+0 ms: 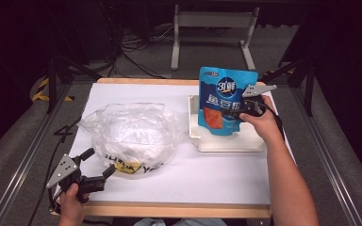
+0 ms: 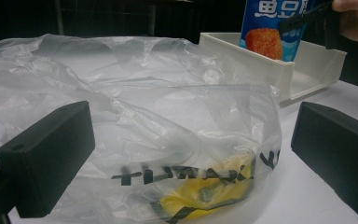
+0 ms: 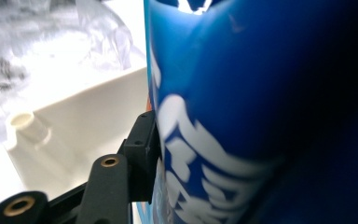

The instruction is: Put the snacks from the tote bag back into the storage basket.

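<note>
Lower left of high view: left gripper (image 1: 95, 165), jaws spread, just beside clear plastic bag (image 1: 132, 134) at centre-left. Right of centre: blue pouch (image 1: 225, 101) upright over white tray (image 1: 226, 141), pinched by right gripper (image 1: 238, 113).

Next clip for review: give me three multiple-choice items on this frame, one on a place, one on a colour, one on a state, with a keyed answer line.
1. Where is the snack pouch?
A. over the white tray
B. inside the plastic bag
C. on the floor

2. The pouch's main colour?
A. green
B. blue
C. red

3. The left gripper is:
A. shut on the bag
B. shut on the tray
C. open

Answers: 1 A, it stands upright above the tray, held by the right gripper; 2 B, blue with white lettering; 3 C, its jaws stand apart either side of the clear plastic bag.
</note>
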`<action>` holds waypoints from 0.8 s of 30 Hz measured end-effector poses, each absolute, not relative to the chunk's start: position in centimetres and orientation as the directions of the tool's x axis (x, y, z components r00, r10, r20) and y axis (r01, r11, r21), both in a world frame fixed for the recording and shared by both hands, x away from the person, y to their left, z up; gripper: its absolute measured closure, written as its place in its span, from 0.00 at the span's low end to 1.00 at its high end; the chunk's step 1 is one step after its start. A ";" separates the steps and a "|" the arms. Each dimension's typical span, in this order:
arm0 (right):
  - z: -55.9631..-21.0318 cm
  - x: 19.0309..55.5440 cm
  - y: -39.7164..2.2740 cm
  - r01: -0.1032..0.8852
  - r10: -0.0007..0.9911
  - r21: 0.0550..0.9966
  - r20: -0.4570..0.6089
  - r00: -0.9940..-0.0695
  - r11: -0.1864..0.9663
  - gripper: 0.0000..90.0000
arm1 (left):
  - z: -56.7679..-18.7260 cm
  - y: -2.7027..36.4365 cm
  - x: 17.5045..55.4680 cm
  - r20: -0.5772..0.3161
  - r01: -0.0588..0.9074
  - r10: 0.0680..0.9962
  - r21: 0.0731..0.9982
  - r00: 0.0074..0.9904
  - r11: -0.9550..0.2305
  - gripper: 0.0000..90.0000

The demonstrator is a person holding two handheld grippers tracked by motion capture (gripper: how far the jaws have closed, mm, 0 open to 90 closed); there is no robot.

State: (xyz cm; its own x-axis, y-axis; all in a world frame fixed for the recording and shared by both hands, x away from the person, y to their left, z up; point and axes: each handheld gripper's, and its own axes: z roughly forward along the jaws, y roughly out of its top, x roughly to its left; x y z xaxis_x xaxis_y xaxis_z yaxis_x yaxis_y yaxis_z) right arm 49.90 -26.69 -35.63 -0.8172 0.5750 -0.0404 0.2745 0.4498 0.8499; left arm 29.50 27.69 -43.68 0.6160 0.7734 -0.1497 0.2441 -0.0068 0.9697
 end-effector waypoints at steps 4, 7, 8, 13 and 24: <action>-35.5 50.0 -26.8 0.260 0.558 0.842 -0.059 -0.828 0.474 0.57 | -43.7 27.7 29.5 -0.150 0.242 0.774 0.970 0.615 -0.005 0.00; -35.3 50.1 -27.0 0.245 0.535 0.825 -0.081 -0.841 0.509 0.55 | -43.7 27.7 29.5 -0.149 0.247 0.774 0.969 0.616 -0.010 0.00; -35.3 50.1 -27.0 0.246 0.534 0.822 -0.083 -0.841 0.514 0.54 | -43.7 27.7 29.5 -0.149 0.247 0.773 0.969 0.616 -0.010 0.00; -35.3 50.0 -27.6 0.259 0.548 0.811 -0.090 -0.831 0.525 0.46 | -43.7 27.8 29.5 -0.149 0.247 0.774 0.969 0.615 -0.010 0.00; -35.1 48.6 -29.1 0.317 0.632 0.841 -0.037 -0.774 0.437 0.16 | -43.6 27.6 29.6 -0.149 0.247 0.771 0.969 0.619 -0.011 0.00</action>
